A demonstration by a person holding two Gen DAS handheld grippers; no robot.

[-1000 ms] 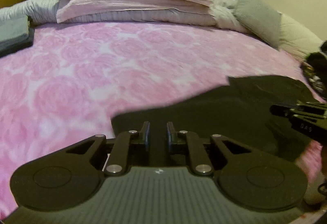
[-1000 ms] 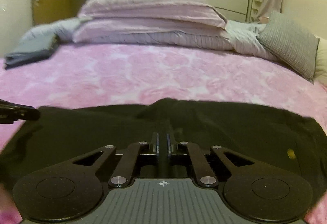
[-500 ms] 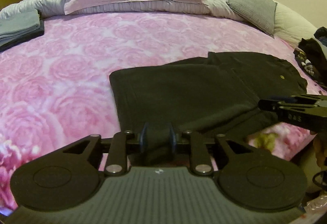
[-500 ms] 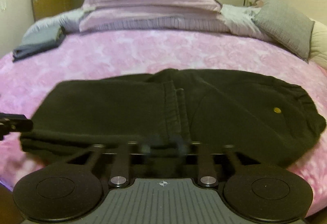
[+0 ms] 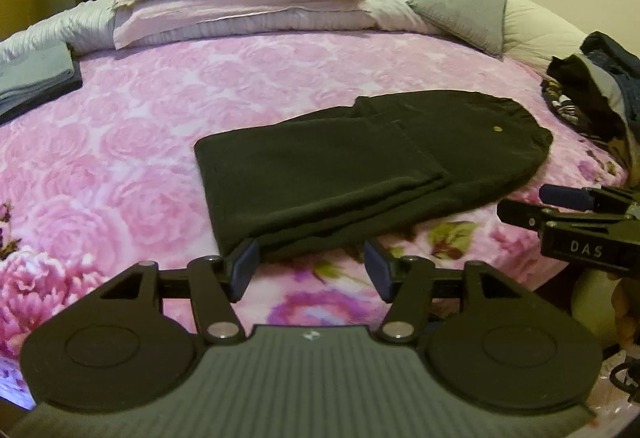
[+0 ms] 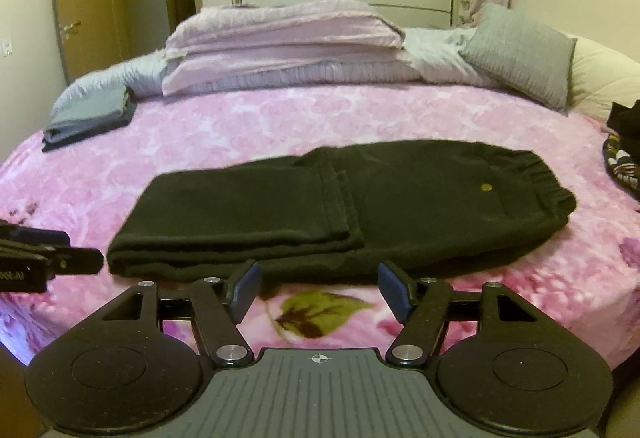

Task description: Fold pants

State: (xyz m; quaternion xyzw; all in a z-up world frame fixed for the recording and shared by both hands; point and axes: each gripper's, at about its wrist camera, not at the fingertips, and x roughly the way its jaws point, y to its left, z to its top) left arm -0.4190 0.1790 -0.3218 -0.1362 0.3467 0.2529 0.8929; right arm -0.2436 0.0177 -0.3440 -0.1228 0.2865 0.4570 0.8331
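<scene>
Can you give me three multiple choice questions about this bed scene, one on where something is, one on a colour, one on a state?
1. Where does the grey folded stack lie, seen from the right wrist camera?
A. Far left of the bed
B. On top of the pants
C. On the floor

2. What colour is the small button on the pants?
A. Red
B. Yellow
C. White

3. How do the left gripper and right gripper stand?
A. Both open and empty
B. Both shut on cloth
C. One open, one shut

Answers: 1 A, the stack sits by the left edge near the pillows. 2 B, a yellow dot shows near the waistband. 3 A, each pair of fingers is spread with only the bedspread between them.
</scene>
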